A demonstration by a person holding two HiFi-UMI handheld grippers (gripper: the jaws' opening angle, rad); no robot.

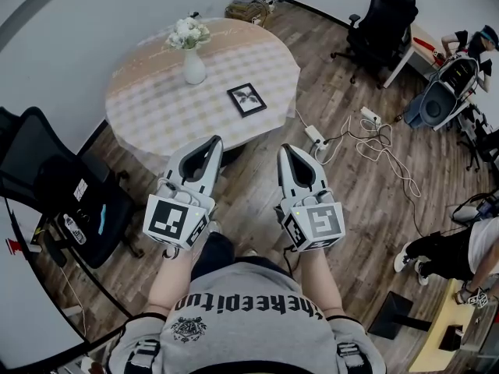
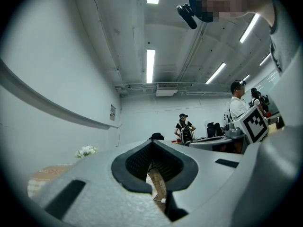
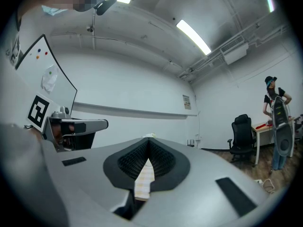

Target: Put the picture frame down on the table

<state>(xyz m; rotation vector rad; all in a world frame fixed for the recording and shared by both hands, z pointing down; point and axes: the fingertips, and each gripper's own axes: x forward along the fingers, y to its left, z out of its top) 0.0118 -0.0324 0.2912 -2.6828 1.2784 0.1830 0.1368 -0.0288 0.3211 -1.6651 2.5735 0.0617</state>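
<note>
The picture frame (image 1: 246, 100) is seen lying flat on the checked cloth of the round table (image 1: 156, 123), apart from the white vase (image 1: 193, 67) of flowers (image 1: 189, 32) at its left. Neither pair of tongs is touching it. The left gripper (image 1: 217, 140) and the right gripper (image 1: 285, 148) are held side by side short of the table's near edge, with the frame well ahead of them, roughly between the lines of the two. In each gripper view the jaws are brought together at the tips, and nothing is clamped in them – only floor or cloth is glimpsed through the hollow of the pads.
</note>
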